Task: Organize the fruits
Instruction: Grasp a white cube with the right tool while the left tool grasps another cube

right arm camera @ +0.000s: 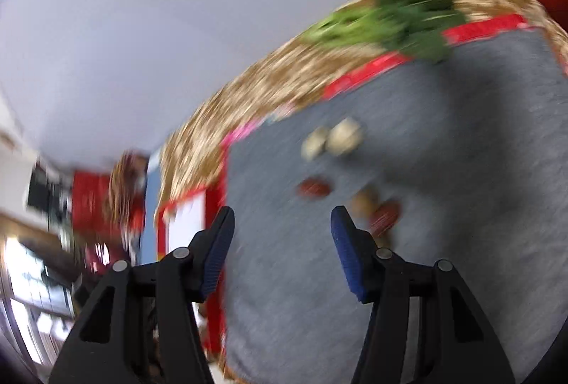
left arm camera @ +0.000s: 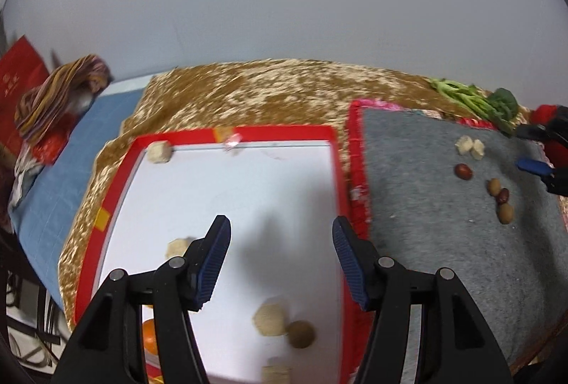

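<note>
The left tool (left arm camera: 281, 236) hangs over the white tray (left arm camera: 230, 192) with its jaws apart and nothing between them. Under and around it lie a pale hexagonal block (left arm camera: 270, 319) touching a brown round fruit (left arm camera: 301, 334), another pale block (left arm camera: 176, 247) half hidden behind the left finger, one more in the tray's far corner (left arm camera: 159, 152), and an orange (left arm camera: 149, 336) at the near edge. The right tool (right arm camera: 282, 230) is also parted and empty; its view is smeared, so fine detail is lost there. It points over the grey mat (left arm camera: 443, 206), where the remaining fruit sits: a red date (left arm camera: 463, 171) alone, then a tight row of a tan fruit (left arm camera: 493, 187), a second date (left arm camera: 502, 196) and another tan fruit (left arm camera: 505, 213), with two pale blocks (left arm camera: 470, 146) beyond and leafy greens (left arm camera: 475, 99) at the mat's far edge.

Judging by this, both tools are between picks, and the step in hand is reaching for the next piece on the mat. The lone date is likely the easier target, since it stands apart from its neighbours; the row of three touches, so closing there risks nudging or pinching two at once. It would help to let the right tool settle before lowering, straddle one fruit squarely and close gently, as small round fruit may roll on the felt-like mat. The left tool should stay clear of the red rim (left arm camera: 342, 192) between tray and mat.
</note>
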Demonstrator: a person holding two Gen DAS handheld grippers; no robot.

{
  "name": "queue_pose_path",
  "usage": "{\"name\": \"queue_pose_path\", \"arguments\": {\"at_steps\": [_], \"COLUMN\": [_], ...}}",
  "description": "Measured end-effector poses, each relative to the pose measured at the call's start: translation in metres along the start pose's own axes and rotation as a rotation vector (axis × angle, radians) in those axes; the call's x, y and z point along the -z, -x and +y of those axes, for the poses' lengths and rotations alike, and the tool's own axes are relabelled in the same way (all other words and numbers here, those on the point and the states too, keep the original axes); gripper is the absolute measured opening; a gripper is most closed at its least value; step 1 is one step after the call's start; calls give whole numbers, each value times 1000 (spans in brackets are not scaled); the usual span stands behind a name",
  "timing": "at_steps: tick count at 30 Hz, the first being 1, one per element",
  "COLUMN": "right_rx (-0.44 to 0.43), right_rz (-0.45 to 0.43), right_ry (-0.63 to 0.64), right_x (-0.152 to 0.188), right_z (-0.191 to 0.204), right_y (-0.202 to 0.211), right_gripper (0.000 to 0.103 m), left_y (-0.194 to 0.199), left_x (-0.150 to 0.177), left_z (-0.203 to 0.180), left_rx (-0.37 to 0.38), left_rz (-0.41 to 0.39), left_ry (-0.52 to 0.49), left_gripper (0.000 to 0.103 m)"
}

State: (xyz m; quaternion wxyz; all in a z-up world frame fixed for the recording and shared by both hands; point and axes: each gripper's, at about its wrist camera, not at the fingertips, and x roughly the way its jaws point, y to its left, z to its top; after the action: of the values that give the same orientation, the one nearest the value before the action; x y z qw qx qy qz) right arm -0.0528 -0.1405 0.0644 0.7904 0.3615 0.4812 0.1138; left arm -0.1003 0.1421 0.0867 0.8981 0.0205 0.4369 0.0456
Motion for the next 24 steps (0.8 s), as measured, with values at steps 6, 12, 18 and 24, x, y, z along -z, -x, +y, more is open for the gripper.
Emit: {"name": "queue_pose_path", "arguments": {"at_steps": [6,12,18,24], "right_rx": [-11,76,124,52], "right_rz": [-38,18,10,27], "right_ry": [-100,-103,-147,-209], "right_x": [-37,-46,-48,-48], "right_z": [-31,-28,-38,-63], "right_y": [-23,-64,-73,-57], "right_gripper": [58,57,46,25], "left_y": [12,17,17,9], "left_x": [3,4,2,-2], "left_z": [-23,-28,-45,-64], "left_rx": [46,66,91,114], "left_rz": [-57,-79,-92,-103], "left_ry": [-94,-113,-121,-142], "left_gripper": [60,60,60,60]}}
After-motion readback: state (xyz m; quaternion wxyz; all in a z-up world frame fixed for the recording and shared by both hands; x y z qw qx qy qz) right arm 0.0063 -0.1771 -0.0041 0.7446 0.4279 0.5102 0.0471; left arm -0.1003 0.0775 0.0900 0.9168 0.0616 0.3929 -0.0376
